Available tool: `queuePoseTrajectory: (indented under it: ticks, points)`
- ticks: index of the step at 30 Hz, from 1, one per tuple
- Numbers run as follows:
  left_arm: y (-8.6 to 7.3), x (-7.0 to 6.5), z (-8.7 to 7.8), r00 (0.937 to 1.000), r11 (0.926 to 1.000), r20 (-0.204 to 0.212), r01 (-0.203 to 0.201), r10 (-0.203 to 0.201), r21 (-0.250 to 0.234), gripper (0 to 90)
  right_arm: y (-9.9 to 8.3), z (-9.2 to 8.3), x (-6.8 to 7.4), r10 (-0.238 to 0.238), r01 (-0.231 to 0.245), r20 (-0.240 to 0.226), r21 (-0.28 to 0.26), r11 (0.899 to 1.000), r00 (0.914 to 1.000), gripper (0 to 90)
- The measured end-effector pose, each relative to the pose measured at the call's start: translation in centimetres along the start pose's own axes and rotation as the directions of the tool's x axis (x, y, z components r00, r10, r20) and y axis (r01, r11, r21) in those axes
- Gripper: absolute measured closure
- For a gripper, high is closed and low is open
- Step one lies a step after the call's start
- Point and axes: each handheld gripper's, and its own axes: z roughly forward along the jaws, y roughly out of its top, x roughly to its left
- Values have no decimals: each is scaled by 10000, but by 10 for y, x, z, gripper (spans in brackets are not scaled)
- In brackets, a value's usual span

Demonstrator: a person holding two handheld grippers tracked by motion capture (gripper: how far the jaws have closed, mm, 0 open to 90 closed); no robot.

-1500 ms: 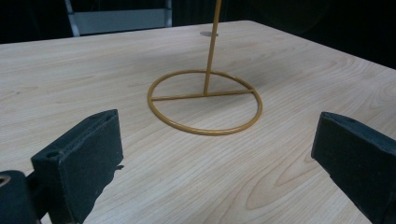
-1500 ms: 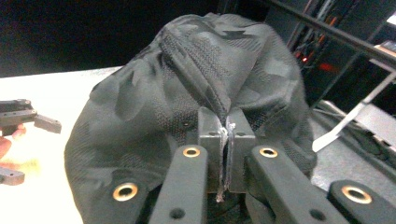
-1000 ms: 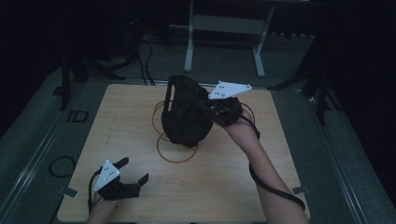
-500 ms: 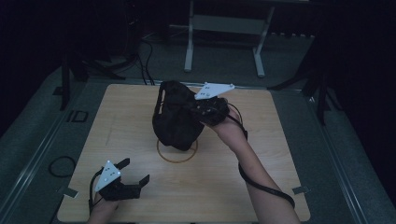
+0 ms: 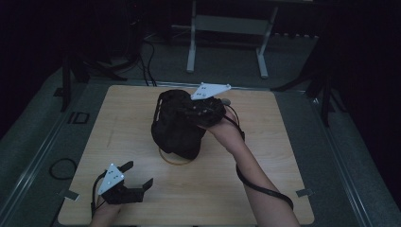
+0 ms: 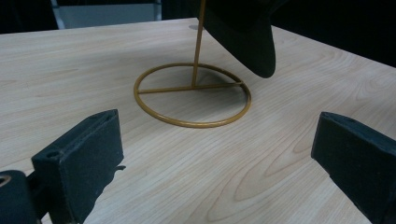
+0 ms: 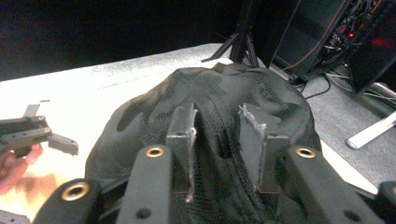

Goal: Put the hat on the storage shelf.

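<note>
Right gripper [image 5: 201, 113] holds a black cap [image 5: 177, 124] over the middle of the desk [image 5: 265, 189]. In the right gripper view its fingers [image 7: 183, 133] pinch a fold of the cap's mesh crown [image 7: 233, 93], so they are closed on the cap. The grip on the crown is probably there so the hollow underside faces down.

Below the cap is a gold wire stand [image 6: 192, 93]: a ring base lying flat on the desk with a cross bar and a thin upright rod going up toward the cap. In the high view just the ring's near arc [image 5: 176, 161] peeks out at the cap's 6 o'clock edge. In the left gripper view the cap's brim [image 6: 254, 44] hangs above the ring, clear of the desk. Cannot tell if the cap touches the top of the rod yet; that part is hidden. My read: the cap is being hung on the stand, not yet let go.

Left gripper [image 5: 126, 184] rests on the desk at about 7 o'clock from the stand, well apart from it. Its fingers [image 6: 77, 161] are spread wide and hold nothing. It points toward the ring, likely parked clear, maybe ready to steady the base.
</note>
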Motion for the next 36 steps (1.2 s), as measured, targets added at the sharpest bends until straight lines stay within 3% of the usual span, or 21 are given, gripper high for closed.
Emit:
queuePoseTrajectory:
  ticks: [15,25,30,34,36]
  points:
    - [0,1,1,10000,10000,50,69,-69,-10,27,2,-11,-3,40,-39,49,-197,9998,10000,534]
    - [-1,1,1,9999,9999,29,139,-139,-47,27,-5,-19,-5,243,-243,-106,46,9997,9996,327]
    - [-1,1,1,9999,9999,0,143,-143,-30,27,-12,-25,-8,461,-473,-451,-248,9986,9979,179]
    - [-1,1,0,9999,9999,7,157,-157,-41,27,-19,-30,-13,656,-691,-713,-481,9964,9953,141]
    - [-2,2,0,9998,9998,13,178,-178,-26,27,-23,-32,-14,612,-644,-620,-515,9966,9962,134]
